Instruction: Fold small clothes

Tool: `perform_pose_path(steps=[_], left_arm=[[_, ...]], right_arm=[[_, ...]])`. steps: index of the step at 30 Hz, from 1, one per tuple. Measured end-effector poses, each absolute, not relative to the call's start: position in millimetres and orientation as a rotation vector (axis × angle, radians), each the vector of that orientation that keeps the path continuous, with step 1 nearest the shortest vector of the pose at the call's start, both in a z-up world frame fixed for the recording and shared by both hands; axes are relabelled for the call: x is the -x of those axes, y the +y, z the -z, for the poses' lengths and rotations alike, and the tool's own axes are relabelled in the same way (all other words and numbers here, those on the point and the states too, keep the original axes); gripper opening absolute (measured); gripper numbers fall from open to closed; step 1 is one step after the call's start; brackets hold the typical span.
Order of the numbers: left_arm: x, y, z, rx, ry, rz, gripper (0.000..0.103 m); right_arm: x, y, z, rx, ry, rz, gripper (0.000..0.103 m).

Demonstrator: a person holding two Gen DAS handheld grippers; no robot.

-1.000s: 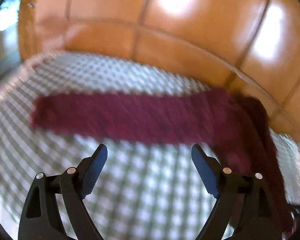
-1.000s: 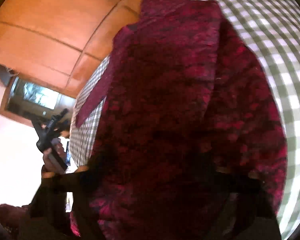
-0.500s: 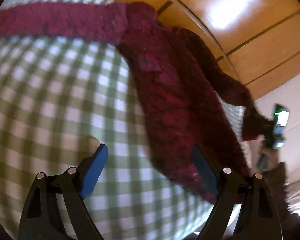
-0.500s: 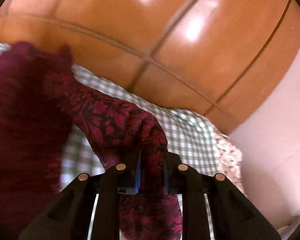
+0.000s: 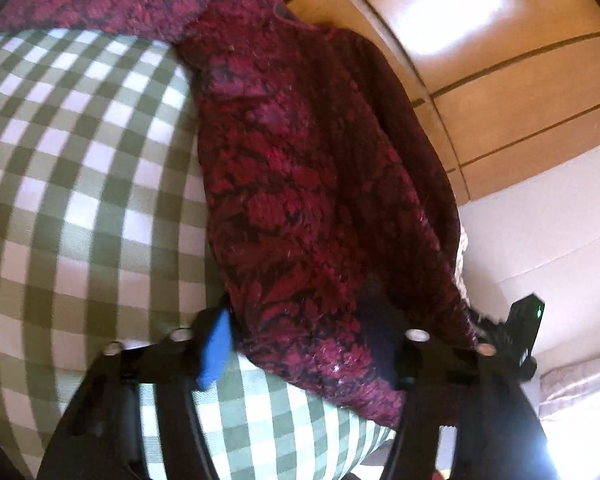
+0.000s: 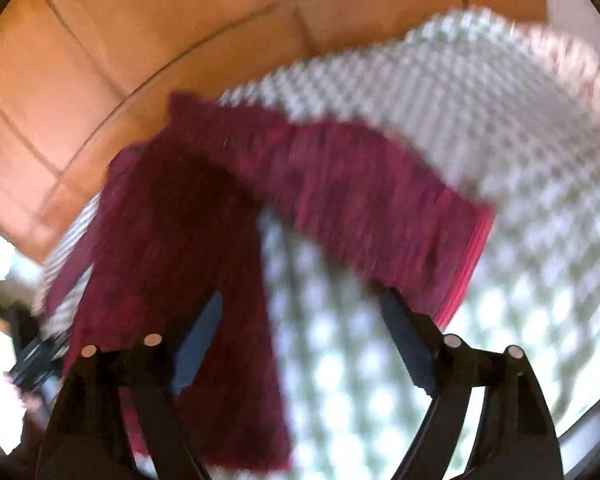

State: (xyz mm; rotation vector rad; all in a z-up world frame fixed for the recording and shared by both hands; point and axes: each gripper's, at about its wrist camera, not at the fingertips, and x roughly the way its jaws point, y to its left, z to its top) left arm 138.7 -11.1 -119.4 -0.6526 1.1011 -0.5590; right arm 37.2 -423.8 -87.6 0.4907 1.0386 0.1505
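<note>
Green-and-white checked cloth (image 5: 80,200) covers the surface beneath a fuzzy maroon knitted garment (image 5: 300,200), which lies spread across it. Left claw (image 5: 300,352) is closing around the garment's lower hem. Right claw (image 6: 300,344), blurred, is opening, its jaws clear of the fabric.

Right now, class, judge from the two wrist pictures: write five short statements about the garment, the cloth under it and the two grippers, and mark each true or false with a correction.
1. The garment is dark red. True.
2. It lies on a plain blue sheet. False: the cloth is green-and-white checked.
3. The left gripper has the garment's edge between its closing jaws. True.
4. The right gripper is clamped on the garment. False: its jaws are opening, nothing pinched.
5. Wooden panels stand behind the cloth. True.
</note>
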Motion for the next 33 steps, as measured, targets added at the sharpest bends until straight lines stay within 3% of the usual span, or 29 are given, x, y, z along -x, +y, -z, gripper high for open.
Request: perform_pose_path(steps=[3,5,6,12,15,18,24,28,30,31,32,33], left_arm=[[-138,-11,115,0.633,1.119,0.562,0.025],[-137,-3,103,0.616,1.101,0.559,0.020],[-136,1,91,0.590,1.084,0.549,0.017],[-131,47,4,0.553,0.969,0.548,0.012],[-118,71,-31,0.494,0.952,0.532,0.011],[-96,98,-37,0.463,0.978,0.517,0.011],[-73,107,37,0.331,1.144,0.321,0.015],[-63,118,71,0.346,1.197,0.208,0.015],[-56,122,69,0.367,1.151,0.202,0.015],[-54,121,67,0.380,1.135,0.211,0.015],[-54,118,63,0.393,1.109,0.228,0.019],[-51,115,61,0.390,1.092,0.237,0.038]], right_arm=[[-32,-395,103,-0.471,1.098,-0.186,0.058],[-39,-383,100,-0.462,1.101,-0.218,0.030],[-42,-377,94,-0.450,1.097,-0.227,0.024],[-33,-354,24,-0.390,0.944,-0.360,0.014],[-14,-349,-5,-0.355,0.901,-0.439,0.013],[6,-341,0,-0.281,0.952,-0.461,0.013],[26,-319,77,-0.183,1.200,-0.422,0.014],[34,-324,79,-0.211,1.199,-0.352,0.025],[35,-329,60,-0.211,1.124,-0.314,0.041],[32,-332,47,-0.199,1.054,-0.253,0.060],[35,-331,36,-0.175,1.002,-0.198,0.063],[34,-334,37,-0.143,0.968,-0.158,0.062]])
